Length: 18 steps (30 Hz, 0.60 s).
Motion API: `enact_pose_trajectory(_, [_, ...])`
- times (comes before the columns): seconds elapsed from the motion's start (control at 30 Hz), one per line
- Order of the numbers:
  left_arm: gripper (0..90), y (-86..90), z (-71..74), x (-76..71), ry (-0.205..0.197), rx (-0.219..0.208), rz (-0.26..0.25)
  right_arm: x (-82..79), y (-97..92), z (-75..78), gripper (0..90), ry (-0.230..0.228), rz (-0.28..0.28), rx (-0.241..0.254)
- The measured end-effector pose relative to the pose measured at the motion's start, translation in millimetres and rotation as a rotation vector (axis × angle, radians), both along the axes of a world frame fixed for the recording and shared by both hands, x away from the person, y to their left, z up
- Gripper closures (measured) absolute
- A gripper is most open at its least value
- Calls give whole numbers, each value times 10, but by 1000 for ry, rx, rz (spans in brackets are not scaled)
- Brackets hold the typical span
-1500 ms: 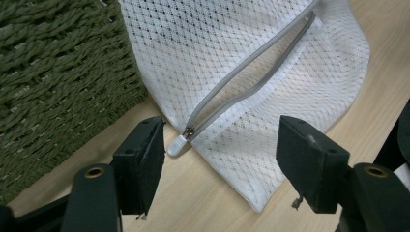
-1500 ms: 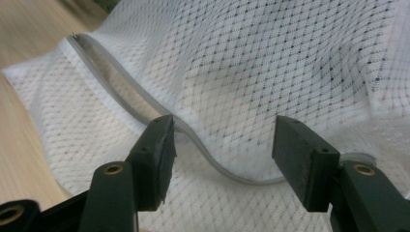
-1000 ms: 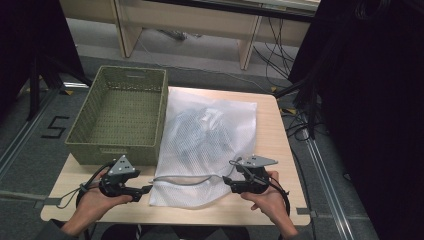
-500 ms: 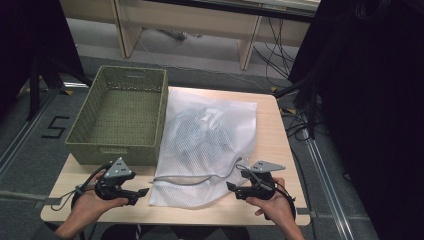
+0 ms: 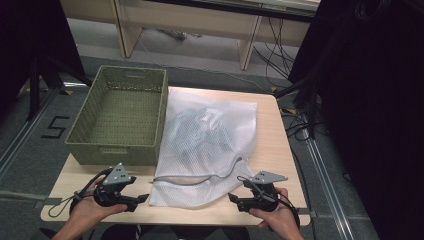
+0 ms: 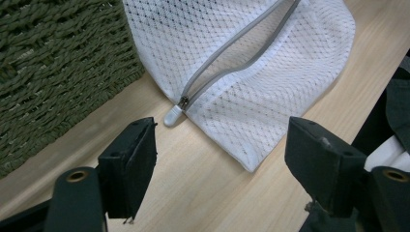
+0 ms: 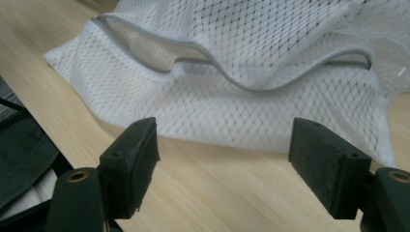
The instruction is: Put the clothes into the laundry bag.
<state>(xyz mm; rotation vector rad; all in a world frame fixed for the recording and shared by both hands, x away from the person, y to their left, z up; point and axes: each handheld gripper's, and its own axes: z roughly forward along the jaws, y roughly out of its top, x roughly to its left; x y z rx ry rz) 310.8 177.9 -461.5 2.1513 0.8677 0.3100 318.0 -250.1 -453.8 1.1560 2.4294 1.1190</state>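
A white mesh laundry bag (image 5: 207, 145) with dark items inside lies on the wooden table (image 5: 272, 150). Its grey zipper (image 5: 200, 178) runs along the near end and gapes open (image 7: 193, 60). The zipper pull (image 6: 174, 115) rests on the wood at the bag's left corner. My left gripper (image 5: 142, 200) is open just left of the bag's near corner, with the pull a little ahead of its jaws (image 6: 222, 126). My right gripper (image 5: 232, 198) is open at the bag's near right corner, its jaws (image 7: 225, 124) empty and facing the gaping zipper.
An empty green woven basket (image 5: 120, 112) stands on the left of the table, touching the bag's left side (image 6: 53, 63). Bare wood runs along the near edge and right of the bag. Cables and desk legs lie beyond the table.
Both grippers have drawn back from the zipper's ends toward the near table edge. The zipper's right part now lies curved and slack.
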Motion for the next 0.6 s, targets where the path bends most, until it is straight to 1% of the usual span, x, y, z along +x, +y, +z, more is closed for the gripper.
enact_pose_trajectory(0.03, [266,-2,1,-4,1,-2,2,-11,-4,-1,270,-5,2,-5])
enact_pose_trajectory(0.07, [265,-1,3,-5,1,-1,1,-40,7,0,270,12,-15,4])
enact_pose_trajectory(0.1, [265,0,3,-4,0,0,0,-32,-7,-3,270,-4,2,-8])
enact_pose_trajectory(0.13, [266,0,3,-4,0,0,0,-32,-7,-3,270,-4,2,-8])
enact_pose_trajectory(0.17, [265,-3,0,-2,-2,-3,2,-35,-14,-6,270,-16,10,-24])
enact_pose_trajectory(0.2, [266,-2,0,1,-2,0,1,-32,-9,-11,270,-10,16,-17])
enact_pose_trajectory(0.23, [266,-2,0,1,-2,0,1,-32,-1,-16,270,-11,11,-8])
enact_pose_trajectory(0.27, [265,-2,0,2,-1,0,1,-33,-4,-7,270,-6,12,-18])
enact_pose_trajectory(0.3, [265,2,1,3,-1,1,1,-38,3,-14,270,-6,6,-13])
enact_pose_trajectory(0.33, [265,2,1,4,-1,1,1,-32,-2,-19,270,-20,9,-21])
enact_pose_trajectory(0.37, [265,3,0,5,-1,1,1,-36,-2,-17,270,-14,9,-27])
enact_pose_trajectory(0.4, [264,2,-1,5,1,1,2,-32,2,-23,270,-8,14,-19])
enact_pose_trajectory(0.43, [264,2,-2,5,2,1,2,-28,-5,-20,270,-23,13,-29])
enact_pose_trajectory(0.47, [264,2,-2,6,2,2,1,-40,8,-22,270,-5,4,-17])
enact_pose_trajectory(0.5, [264,2,-2,7,1,3,-1,-29,-5,-20,270,-22,13,-30])
enact_pose_trajectory(0.57, [264,0,-2,5,0,7,2,-28,-5,-20,270,-23,13,-30])
enact_pose_trajectory(0.6, [263,-5,-10,6,-4,-1,6,-41,10,-22,270,-2,-1,-12])
